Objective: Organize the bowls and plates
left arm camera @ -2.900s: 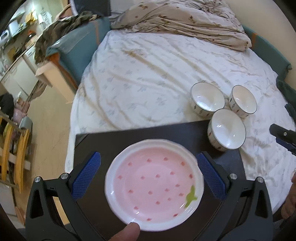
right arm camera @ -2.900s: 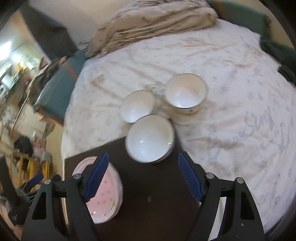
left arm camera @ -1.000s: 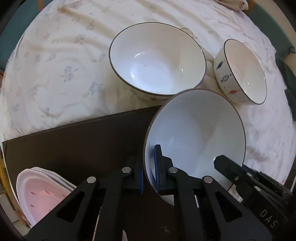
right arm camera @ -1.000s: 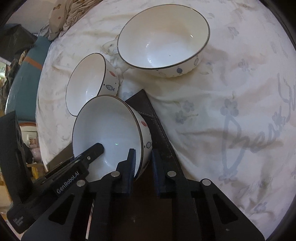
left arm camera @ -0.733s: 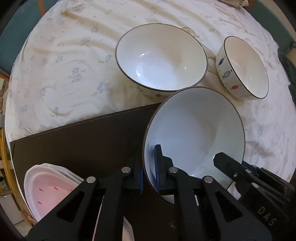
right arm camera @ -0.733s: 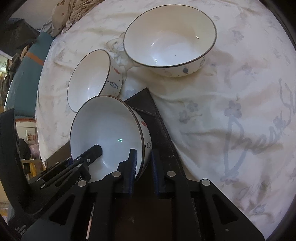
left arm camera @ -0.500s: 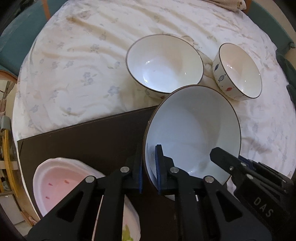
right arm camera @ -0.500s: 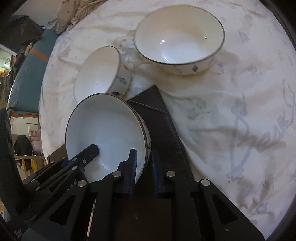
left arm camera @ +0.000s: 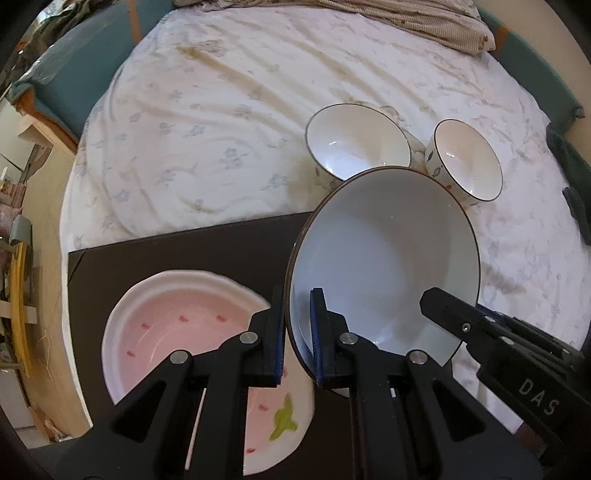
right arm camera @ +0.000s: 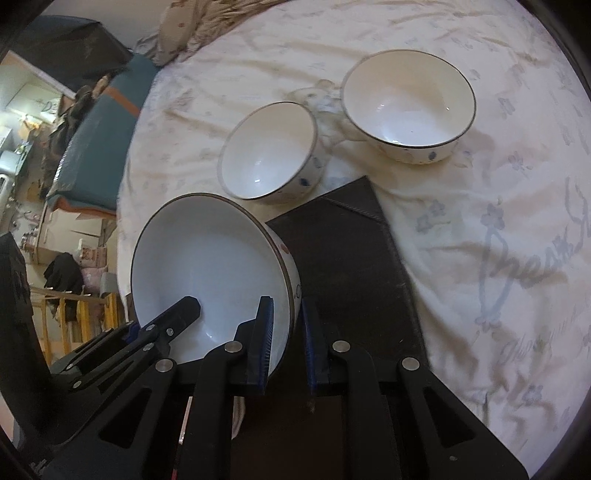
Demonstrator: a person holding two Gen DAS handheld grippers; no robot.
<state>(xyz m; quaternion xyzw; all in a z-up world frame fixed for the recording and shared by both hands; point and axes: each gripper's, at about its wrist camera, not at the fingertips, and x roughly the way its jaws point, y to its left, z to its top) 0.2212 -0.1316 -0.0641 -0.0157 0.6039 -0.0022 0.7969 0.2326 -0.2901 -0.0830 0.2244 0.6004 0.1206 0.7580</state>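
Observation:
Both grippers hold one white bowl (left arm camera: 384,258) with a dark rim, lifted and tilted above the dark mat (left arm camera: 207,251). My left gripper (left arm camera: 297,332) is shut on its left rim; my right gripper (right arm camera: 286,339) is shut on the opposite rim of the same bowl (right arm camera: 207,273). The right gripper (left arm camera: 465,328) also shows in the left wrist view, reaching in from the lower right. A pink strawberry plate (left arm camera: 177,325) lies on the mat, left of and below the bowl. Two more bowls rest on the bedsheet: a wide one (left arm camera: 356,144) and a smaller fish-patterned one (left arm camera: 467,162).
The mat's far corner (right arm camera: 362,206) lies on a rumpled white floral sheet (left arm camera: 207,122) covering a bed. A beige blanket (left arm camera: 406,18) is bunched at the far end. Teal bedding (right arm camera: 99,144), wooden furniture and floor lie beyond the left edge.
The held bowl has risen off the mat with both grippers still on it. The views have pulled back, so the two other bowls look smaller and the pink plate shows more fully.

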